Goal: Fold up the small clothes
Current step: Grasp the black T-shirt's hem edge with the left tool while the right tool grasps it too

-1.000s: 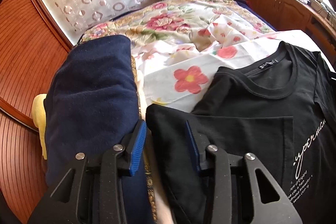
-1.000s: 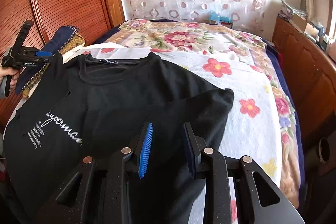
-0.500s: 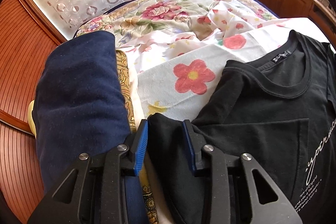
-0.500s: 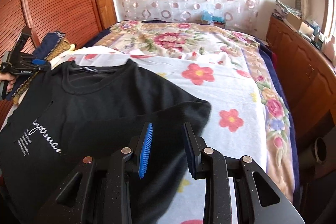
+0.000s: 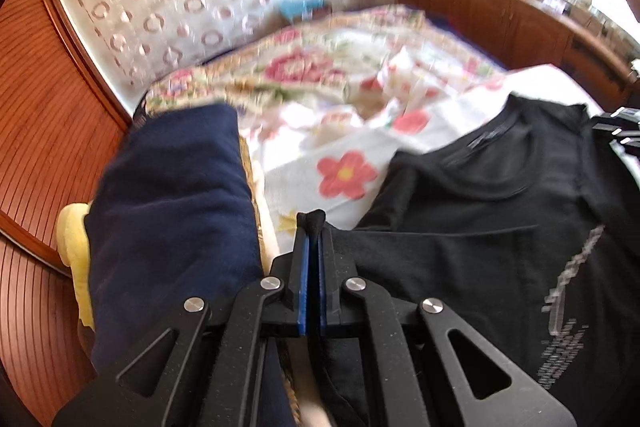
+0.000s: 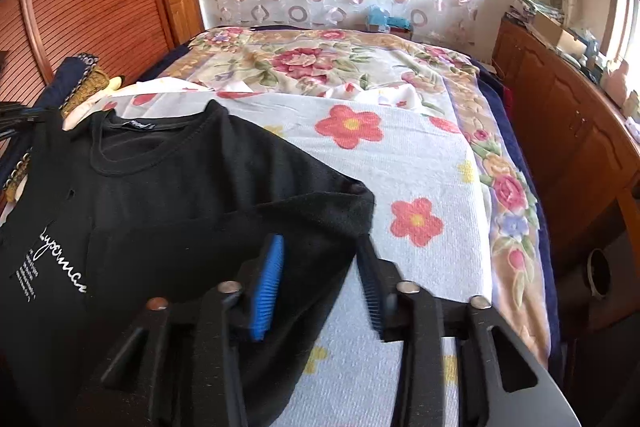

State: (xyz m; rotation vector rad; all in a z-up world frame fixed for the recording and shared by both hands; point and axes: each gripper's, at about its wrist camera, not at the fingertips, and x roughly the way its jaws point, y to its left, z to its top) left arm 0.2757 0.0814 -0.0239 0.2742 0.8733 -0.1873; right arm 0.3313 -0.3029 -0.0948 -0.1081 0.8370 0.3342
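A black T-shirt with white lettering lies face up on a flowered towel on the bed, both sleeves folded in over its chest. My left gripper is shut on the edge of the near sleeve fold, and a pinch of black cloth pokes out past its tips. In the right wrist view the T-shirt fills the lower left. My right gripper hovers over the other folded sleeve with its jaws opening. Black cloth lies under and between the blue pads, which do not press on it.
A navy folded blanket and a yellow cloth lie left of the shirt by the wooden wardrobe. The white flowered towel covers a floral bedspread. A wooden cabinet runs along the right.
The left gripper's jaws closed on the sleeve edge and rose a little with it. The right gripper's jaws spread wider over the other sleeve.
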